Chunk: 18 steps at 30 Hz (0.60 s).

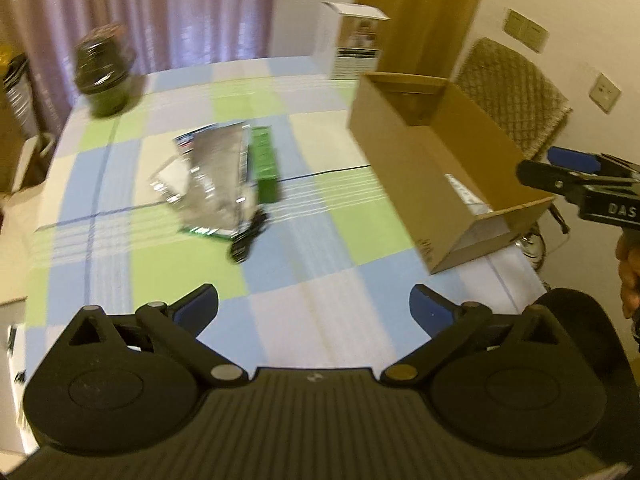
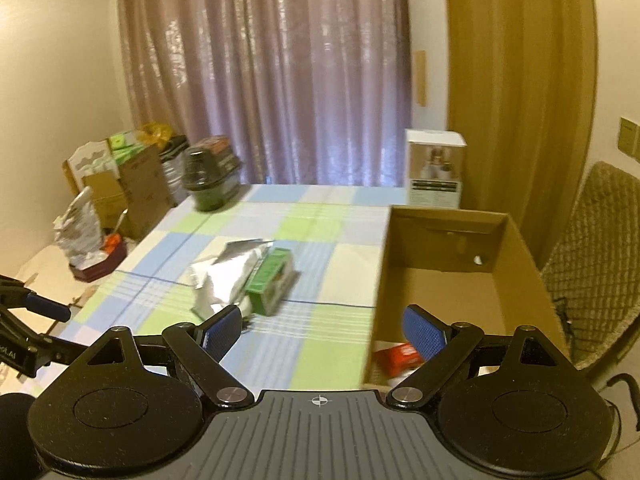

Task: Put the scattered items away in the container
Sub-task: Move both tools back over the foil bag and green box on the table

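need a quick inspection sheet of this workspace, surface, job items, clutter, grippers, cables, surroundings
surface: table under a blue, green and white checked cloth.
job's things: open brown cardboard box holding a red packet; crumpled silver foil pouch beside a green carton mid-table.
clutter: dark lidded tub at the far left corner; tall white product box behind the cardboard box.
grippers: left gripper open, empty; right gripper open, empty.
cables: small black cord at the pouch's near edge.
surroundings: mauve curtain, wooden door, woven chair, stacked cartons on the floor.
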### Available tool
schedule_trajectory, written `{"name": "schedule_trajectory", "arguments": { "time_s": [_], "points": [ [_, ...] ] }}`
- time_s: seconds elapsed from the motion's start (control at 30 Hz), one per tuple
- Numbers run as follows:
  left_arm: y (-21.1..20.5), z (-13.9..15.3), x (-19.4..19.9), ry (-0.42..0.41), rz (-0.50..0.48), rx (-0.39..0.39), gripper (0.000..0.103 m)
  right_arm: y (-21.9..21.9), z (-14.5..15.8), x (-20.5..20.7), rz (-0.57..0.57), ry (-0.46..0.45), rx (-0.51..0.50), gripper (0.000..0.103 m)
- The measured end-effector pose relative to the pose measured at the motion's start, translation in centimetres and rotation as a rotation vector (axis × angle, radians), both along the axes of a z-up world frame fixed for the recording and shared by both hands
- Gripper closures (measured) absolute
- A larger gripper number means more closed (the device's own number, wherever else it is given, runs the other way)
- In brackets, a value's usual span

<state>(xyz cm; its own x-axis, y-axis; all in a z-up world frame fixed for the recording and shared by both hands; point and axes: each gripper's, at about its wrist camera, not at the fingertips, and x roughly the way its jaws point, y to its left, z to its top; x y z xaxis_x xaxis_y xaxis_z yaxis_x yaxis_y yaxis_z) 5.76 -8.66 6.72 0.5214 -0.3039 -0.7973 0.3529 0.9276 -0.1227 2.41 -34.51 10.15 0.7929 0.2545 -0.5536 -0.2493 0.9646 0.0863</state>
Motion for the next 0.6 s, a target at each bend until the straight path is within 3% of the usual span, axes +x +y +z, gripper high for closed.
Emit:
{"name": "schedule_trajectory", "arguments": {
  "time_s": [0.6],
  "points": [
    [8.2,-0.2,-1.3,0.002,0.136,0.019,0.003,5.9,-1.7,0.8,0.111,0.041,-0.026,0.01]
  ]
}}
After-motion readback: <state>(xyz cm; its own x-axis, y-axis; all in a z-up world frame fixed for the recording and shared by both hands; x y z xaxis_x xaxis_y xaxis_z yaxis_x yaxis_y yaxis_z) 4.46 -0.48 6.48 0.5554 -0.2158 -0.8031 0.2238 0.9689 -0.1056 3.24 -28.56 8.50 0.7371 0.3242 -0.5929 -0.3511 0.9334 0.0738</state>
